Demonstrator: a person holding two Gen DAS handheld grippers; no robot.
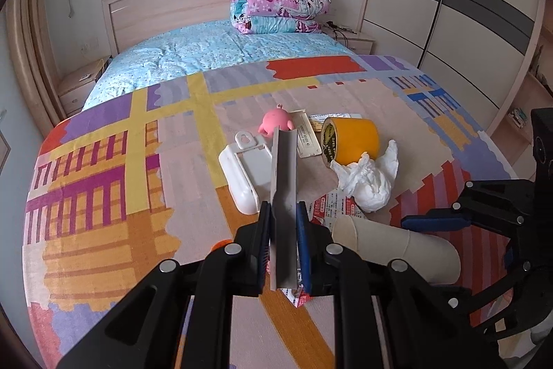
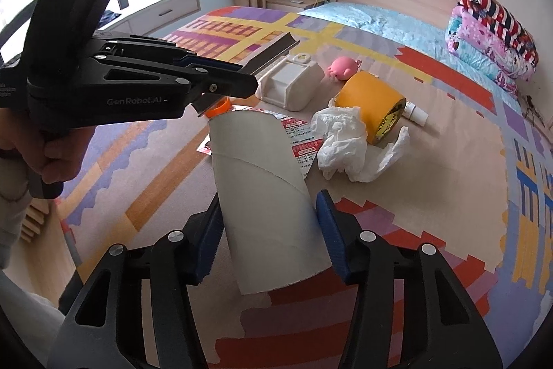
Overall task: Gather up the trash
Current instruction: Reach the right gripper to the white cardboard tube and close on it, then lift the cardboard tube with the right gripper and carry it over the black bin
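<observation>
Your left gripper (image 1: 282, 227) is clamped on a grey angled strip (image 1: 284, 182), lifted clear of the patterned blanket (image 1: 103, 182). Your right gripper (image 2: 268, 230) straddles the cardboard tube (image 2: 266, 196) (lying on the blanket); whether both pads press on it cannot be told. Crumpled tissue (image 2: 340, 144) lies beside the yellow tape roll (image 2: 371, 102), near a white plastic case (image 2: 290, 82) and a printed wrapper (image 2: 299, 140).

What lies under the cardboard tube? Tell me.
A red-and-white printed leaflet sticks out from under the tube, on the blanket. Its covered part cannot be seen.
</observation>
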